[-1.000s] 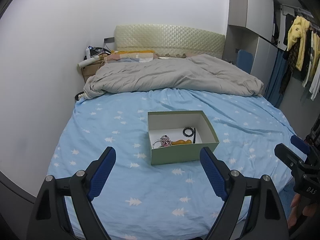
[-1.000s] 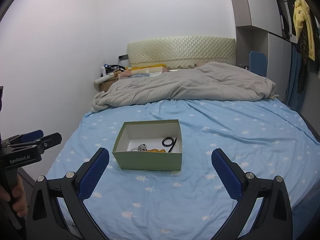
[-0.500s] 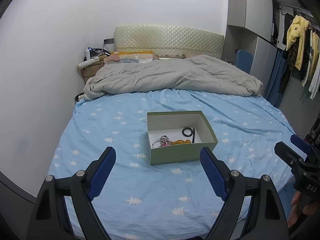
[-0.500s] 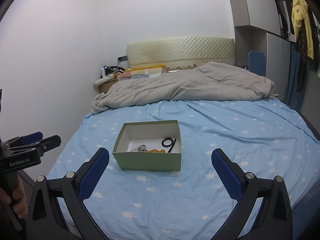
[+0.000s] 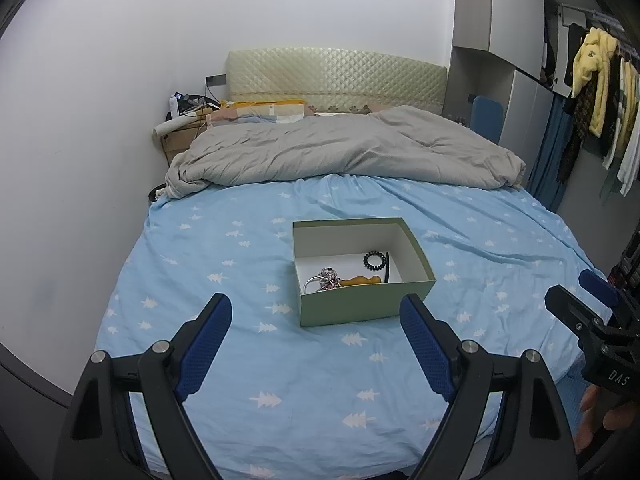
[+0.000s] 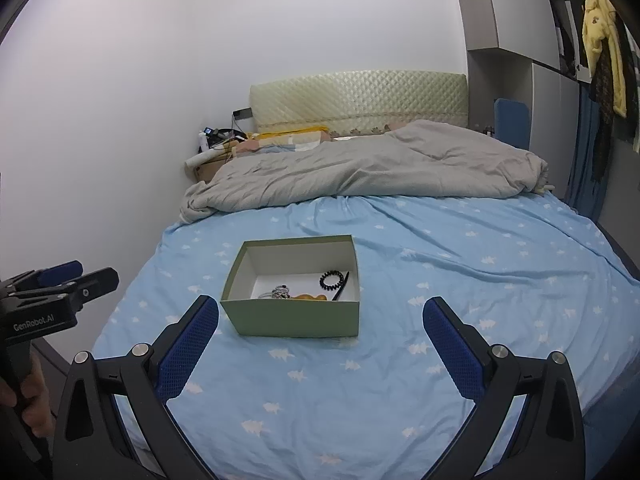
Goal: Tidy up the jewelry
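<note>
Evidently both tongs, left (image 5: 316,326) and right (image 6: 320,326), stood wide and empty, short of the open pale-green cardboard box (image 5: 362,304) on the blue tree-print bed sheet (image 5: 240,364). Its tangled jewellery (image 5: 326,280) judged to need a narrowed, vertical approach clear of the box walls.

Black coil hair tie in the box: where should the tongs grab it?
Pinch the black coil hair tie's near rim, descending from above. It lies flat on the box floor, and the tall walls block side approaches. The black stick beside it crowds its right.
</note>
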Tool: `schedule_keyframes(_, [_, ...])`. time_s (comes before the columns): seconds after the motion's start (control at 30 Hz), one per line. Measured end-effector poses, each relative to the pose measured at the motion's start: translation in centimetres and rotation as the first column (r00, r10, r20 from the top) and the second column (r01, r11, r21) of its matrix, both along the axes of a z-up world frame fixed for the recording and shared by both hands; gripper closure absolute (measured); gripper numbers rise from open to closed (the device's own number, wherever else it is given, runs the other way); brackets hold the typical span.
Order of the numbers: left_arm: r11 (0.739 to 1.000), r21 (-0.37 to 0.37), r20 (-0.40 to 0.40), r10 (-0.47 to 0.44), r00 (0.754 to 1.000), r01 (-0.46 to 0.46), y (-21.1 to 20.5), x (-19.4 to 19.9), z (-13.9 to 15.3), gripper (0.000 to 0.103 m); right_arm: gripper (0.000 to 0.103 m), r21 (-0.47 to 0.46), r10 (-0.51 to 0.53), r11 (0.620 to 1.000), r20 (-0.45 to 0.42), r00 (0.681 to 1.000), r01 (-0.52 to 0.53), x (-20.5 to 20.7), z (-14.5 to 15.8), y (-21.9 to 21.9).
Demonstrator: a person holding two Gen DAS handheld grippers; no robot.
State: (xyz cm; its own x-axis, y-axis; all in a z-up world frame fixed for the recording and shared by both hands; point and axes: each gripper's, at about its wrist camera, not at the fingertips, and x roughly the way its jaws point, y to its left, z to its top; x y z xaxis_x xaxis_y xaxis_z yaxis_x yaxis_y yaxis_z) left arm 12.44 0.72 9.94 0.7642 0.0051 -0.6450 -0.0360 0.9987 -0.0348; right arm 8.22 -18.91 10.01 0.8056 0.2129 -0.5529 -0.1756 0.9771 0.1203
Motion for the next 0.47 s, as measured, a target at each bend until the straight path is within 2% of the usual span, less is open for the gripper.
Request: schedule_keyframes(0.47, [1.000,-0.003,-0.001,-0.006,1.000,0.006,-0.24,0.05,-0.30,0.017,0.000,-0.023,0.000,1.000,0.013,1.000,0.001,-0.20,0.10,0.14])
